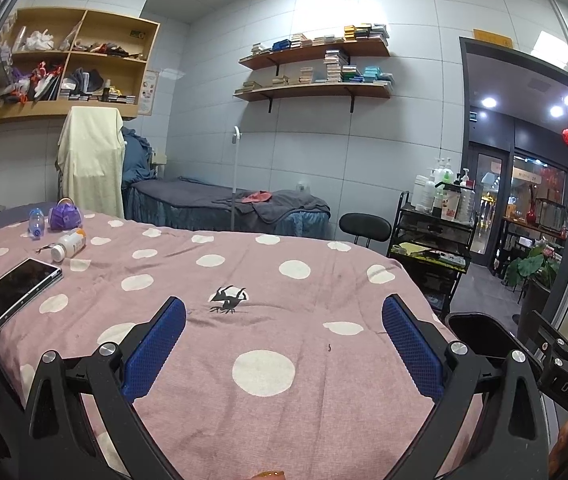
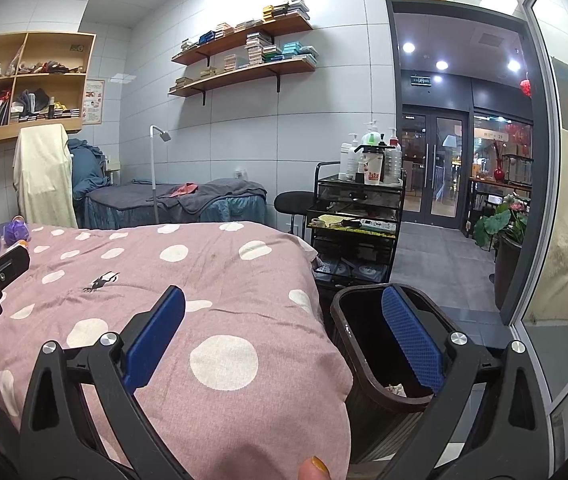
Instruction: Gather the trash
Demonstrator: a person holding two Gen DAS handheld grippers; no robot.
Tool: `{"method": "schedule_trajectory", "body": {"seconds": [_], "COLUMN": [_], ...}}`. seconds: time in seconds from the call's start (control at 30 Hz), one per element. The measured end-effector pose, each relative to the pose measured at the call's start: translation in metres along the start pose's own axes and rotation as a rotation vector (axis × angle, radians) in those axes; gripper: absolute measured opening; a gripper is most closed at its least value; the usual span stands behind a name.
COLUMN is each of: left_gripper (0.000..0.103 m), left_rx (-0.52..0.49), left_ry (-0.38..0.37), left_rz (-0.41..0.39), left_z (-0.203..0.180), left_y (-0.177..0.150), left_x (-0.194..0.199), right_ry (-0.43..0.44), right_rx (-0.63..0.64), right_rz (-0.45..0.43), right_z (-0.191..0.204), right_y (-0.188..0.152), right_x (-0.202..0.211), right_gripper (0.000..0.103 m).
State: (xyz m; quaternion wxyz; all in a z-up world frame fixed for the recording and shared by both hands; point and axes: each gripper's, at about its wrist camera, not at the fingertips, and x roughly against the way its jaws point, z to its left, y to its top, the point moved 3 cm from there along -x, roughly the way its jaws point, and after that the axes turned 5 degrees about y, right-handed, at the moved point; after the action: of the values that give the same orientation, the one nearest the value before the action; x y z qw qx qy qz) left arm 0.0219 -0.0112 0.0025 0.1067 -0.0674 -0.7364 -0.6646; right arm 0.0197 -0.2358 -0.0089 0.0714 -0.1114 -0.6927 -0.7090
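A pink polka-dot bed cover (image 1: 268, 276) fills the left wrist view. At its far left lie a clear plastic bottle (image 1: 36, 221), a crumpled purple bag (image 1: 65, 215) and a white pill bottle (image 1: 68, 245) on its side. My left gripper (image 1: 284, 344) hangs open over the near end of the bed, nothing between its blue pads. My right gripper (image 2: 284, 340) is open too, its right pad above a dark waste bin (image 2: 379, 364) that stands beside the bed's corner with a scrap of paper inside. The bin's rim (image 1: 479, 328) also shows in the left wrist view.
A tablet (image 1: 16, 286) lies on the bed's left edge. A black trolley (image 2: 357, 224) with bottles and a black stool (image 2: 293, 202) stand past the bed's right side. A second bed (image 1: 228, 204) sits behind. An open doorway (image 2: 431, 160) leads to a hallway.
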Motion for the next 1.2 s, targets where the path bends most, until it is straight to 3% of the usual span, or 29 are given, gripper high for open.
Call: {"method": "schedule_trajectory", "body": {"seconds": [1.2], "left_gripper": [0.097], "left_rx": [0.001], "left_ry": [-0.029], "left_rz": [0.032], "left_z": [-0.0030], "left_y": [-0.0023], "left_x": [-0.0062], "right_ry": [0.002], "right_rx": [-0.014], "right_rz": [0.019], "right_z": [0.0045], "right_y": [-0.0017], "right_x": [-0.0042], "right_gripper": [0.097]}}
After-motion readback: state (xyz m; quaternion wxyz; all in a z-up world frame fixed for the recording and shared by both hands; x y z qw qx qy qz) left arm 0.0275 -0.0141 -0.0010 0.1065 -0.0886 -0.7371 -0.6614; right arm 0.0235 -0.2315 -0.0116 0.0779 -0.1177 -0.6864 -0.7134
